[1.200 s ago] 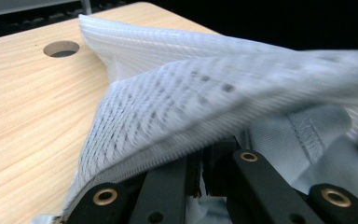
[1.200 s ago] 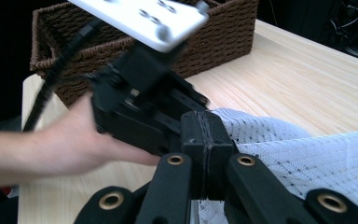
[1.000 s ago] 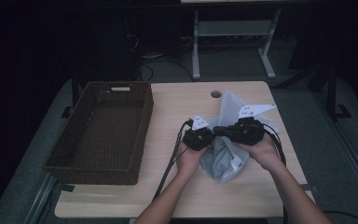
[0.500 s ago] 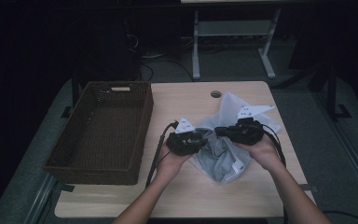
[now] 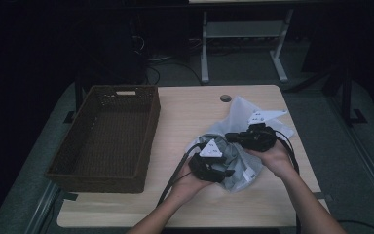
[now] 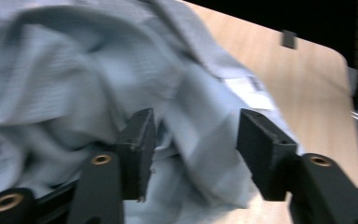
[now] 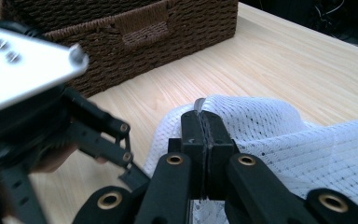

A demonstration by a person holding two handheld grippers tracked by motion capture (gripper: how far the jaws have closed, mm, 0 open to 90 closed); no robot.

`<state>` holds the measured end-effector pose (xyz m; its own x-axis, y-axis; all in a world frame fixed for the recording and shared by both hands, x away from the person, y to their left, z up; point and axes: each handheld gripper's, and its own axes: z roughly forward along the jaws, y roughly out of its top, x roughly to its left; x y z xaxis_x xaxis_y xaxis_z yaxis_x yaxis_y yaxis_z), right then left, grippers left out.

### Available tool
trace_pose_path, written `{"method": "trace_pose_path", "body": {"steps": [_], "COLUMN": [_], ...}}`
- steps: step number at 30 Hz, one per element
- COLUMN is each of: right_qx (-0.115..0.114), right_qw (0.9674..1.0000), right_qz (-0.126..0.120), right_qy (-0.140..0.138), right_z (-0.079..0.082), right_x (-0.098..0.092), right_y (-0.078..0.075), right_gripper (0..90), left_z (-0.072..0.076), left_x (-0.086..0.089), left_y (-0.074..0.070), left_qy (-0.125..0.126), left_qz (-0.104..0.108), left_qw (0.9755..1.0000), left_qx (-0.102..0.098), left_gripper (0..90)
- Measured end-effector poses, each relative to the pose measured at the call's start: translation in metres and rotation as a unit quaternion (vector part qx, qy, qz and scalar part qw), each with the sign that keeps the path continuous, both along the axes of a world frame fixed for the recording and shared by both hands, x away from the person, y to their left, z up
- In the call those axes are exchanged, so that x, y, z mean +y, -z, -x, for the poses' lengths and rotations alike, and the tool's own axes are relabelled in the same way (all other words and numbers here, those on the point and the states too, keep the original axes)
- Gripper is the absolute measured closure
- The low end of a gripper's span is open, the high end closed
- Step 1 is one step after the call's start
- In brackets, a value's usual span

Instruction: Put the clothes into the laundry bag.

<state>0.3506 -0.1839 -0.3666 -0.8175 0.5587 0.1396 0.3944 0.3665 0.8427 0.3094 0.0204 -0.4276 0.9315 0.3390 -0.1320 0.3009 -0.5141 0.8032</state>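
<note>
Low in the high view, the left gripper (image 5: 222, 171) has just been opening its jaws; in the left gripper view they stand apart with the grey garment (image 6: 74, 79) between them, unpressed. The garment sits at centre right, part-way into the mesh bag (image 5: 246, 109). The right gripper (image 7: 204, 126) is clamped on the bag's edge. If it slips, the mouth may collapse and the garment could spill toward the basket (image 5: 104, 134).

L gripper (image 6: 193, 154): black jaws apart, just been opening; crumpled grey-blue cloth (image 6: 88, 79) btwn them, unpinched, on pale wooden tabletop (image 6: 307, 88).
</note>
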Motion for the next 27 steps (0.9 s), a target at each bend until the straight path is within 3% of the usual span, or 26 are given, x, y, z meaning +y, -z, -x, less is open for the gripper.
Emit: {"method": "trace_pose_path", "body": {"steps": [3,5,9,10,12,14,17,19,22,24,27], "right_qx": [0.001,0.002,0.002,0.001,0.002,0.002,0.004,0.0,-0.005,-0.006,-0.006], "right_qw": [1.0,1.0,1.0,1.0,1.0,1.0,1.0,1.0,0.9999,0.9999,0.9999], "right_qz": [-0.002,-0.001,0.002,0.002,0.002,-0.001,-0.006,-0.008,-0.009,-0.012,-0.013], "right_qy": [0.002,0.002,-0.001,-0.001,-0.002,-0.001,-0.004,-0.004,-0.005,-0.005,-0.005], "right_z": [0.0,-0.001,0.0,0.0,0.0,0.0,0.001,0.002,0.003,0.004,0.006], "right_x": [-0.002,-0.002,0.001,0.001,0.001,0.001,0.001,0.002,0.005,0.006,0.007], "right_y": [0.0,0.0,0.001,0.0,0.0,0.0,-0.001,-0.002,-0.005,-0.006,-0.007], "right_gripper": [88.5,88.5,88.5,88.5,88.5,88.5,88.6,88.6,88.6,88.6,88.6], "left_z": [0.003,0.003,-0.002,-0.005,-0.009,-0.012,-0.019,-0.026,-0.036,-0.04,-0.045], "left_x": [-0.005,-0.008,-0.012,-0.012,-0.008,-0.003,0.005,0.007,0.002,-0.005,-0.014], "left_y": [0.008,0.016,0.023,0.023,0.017,0.006,-0.011,-0.015,-0.009,0.0,0.015], "left_qy": [0.017,0.017,0.014,0.008,-0.007,-0.027,-0.06,-0.08,-0.106,-0.115,-0.135], "left_qz": [-0.037,-0.048,-0.061,-0.056,-0.032,-0.014,0.01,0.02,0.027,0.014,0.027], "left_qw": [0.9992,0.9987,0.998,0.9983,0.9994,0.9991,0.9967,0.995,0.9925,0.9911,0.989], "left_qx": [0.001,-0.004,-0.012,-0.012,-0.012,-0.029,-0.054,-0.056,-0.053,-0.066,-0.054], "left_gripper": [36.6,40.3,77.1,85.1,86.6,87.1,87.1,87.1,87.0,86.9,86.2]}}
